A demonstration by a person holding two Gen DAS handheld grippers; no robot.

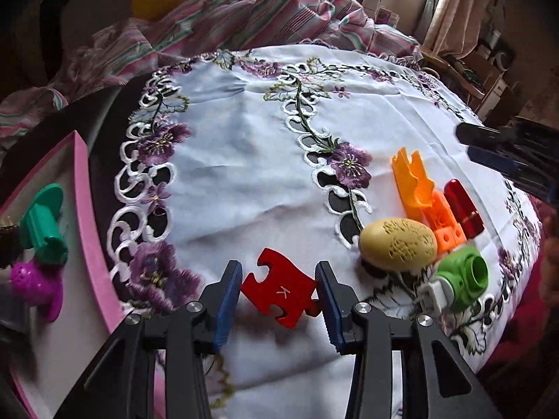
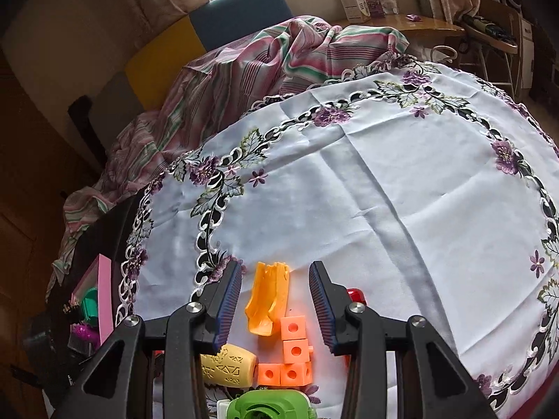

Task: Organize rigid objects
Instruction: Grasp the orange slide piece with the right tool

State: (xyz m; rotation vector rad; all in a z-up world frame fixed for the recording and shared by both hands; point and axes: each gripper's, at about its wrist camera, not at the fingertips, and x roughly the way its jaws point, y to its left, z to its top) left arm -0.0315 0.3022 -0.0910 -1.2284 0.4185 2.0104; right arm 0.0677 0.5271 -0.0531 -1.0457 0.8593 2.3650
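A red puzzle piece (image 1: 281,288) marked K lies on the white embroidered tablecloth (image 1: 244,160) between the fingers of my left gripper (image 1: 278,295), which is open around it. To its right lie a tan oval piece (image 1: 398,244), orange linked cubes (image 1: 443,223), a yellow-orange clip (image 1: 410,179), a red cylinder (image 1: 463,207) and a green-and-white fitting (image 1: 457,279). My right gripper (image 2: 276,300) is open above the yellow-orange clip (image 2: 267,296) and orange cubes (image 2: 293,352), holding nothing. The tan piece (image 2: 227,366) and the green fitting (image 2: 269,406) show below it.
A pink-rimmed box (image 1: 87,209) at the left table edge holds a teal spool (image 1: 43,225) and a magenta piece (image 1: 35,284). Striped cloth (image 1: 244,17) is bunched at the far side. My right gripper's fingers (image 1: 496,153) show at the right of the left wrist view.
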